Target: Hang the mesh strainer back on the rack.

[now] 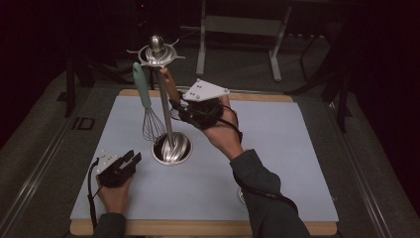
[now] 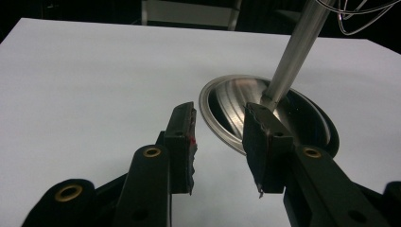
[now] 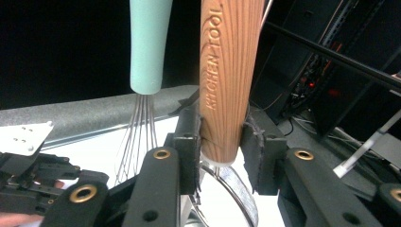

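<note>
A steel utensil stand [image 1: 166, 109] rises from a round dish base [image 1: 172, 148] in the middle of the mat. From its top ring [image 1: 157, 52] hang a whisk with a teal handle [image 1: 143, 94] and a wooden-handled tool [image 1: 169, 84] marked "KITCHEN TOOL" [image 3: 227, 80]. My right gripper [image 1: 177, 106] is raised beside the pole, shut on the lower end of the wooden handle, with both pads [image 3: 189, 137] against it. The teal handle [image 3: 149, 42] hangs just to its left. My left gripper [image 1: 132, 158] rests low on the mat, open and holding nothing [image 2: 220, 142], pointing at the base [image 2: 227, 101].
A pale mat [image 1: 277, 148] covers a wooden board [image 1: 198, 229]. Dark floor, table legs [image 1: 200, 44] and equipment lie beyond the far edge. The whisk's wires [image 2: 354, 14] hang above the base, close to the pole [image 2: 295, 52].
</note>
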Demonstrator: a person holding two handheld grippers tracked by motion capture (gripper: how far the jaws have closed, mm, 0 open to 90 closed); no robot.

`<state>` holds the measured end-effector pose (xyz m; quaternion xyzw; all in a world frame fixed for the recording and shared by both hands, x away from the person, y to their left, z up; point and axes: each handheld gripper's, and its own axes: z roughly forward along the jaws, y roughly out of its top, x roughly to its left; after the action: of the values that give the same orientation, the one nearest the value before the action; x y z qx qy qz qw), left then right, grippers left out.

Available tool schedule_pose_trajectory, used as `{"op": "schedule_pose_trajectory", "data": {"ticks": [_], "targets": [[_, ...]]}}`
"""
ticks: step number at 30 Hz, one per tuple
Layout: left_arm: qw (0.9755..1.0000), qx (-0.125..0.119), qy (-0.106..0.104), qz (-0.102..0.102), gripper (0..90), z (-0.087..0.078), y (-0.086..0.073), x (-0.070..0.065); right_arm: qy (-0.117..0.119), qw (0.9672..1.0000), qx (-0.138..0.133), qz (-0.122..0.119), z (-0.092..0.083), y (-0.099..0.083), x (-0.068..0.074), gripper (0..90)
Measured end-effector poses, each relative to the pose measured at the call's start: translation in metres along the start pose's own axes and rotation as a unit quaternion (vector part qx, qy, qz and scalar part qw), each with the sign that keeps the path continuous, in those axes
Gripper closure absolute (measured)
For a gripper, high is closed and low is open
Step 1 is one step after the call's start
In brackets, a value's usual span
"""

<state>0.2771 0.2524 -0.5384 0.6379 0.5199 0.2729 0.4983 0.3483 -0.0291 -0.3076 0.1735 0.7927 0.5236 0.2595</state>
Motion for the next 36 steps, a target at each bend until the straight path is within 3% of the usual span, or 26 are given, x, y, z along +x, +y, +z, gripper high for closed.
{"op": "schedule_pose_trajectory", "data": {"ticks": [15,36], "targets": [[1.0000,0.000,0.000,0.001,64.9,0.000,0.000,0.000,0.027,0.9995,0.009,-0.012,-0.002,-0.003,0.005,62.1],[1.0000,-0.002,0.003,-0.001,64.9,0.000,0.000,0.000,0.053,0.9979,0.031,-0.017,-0.018,-0.015,0.000,55.5]]}}
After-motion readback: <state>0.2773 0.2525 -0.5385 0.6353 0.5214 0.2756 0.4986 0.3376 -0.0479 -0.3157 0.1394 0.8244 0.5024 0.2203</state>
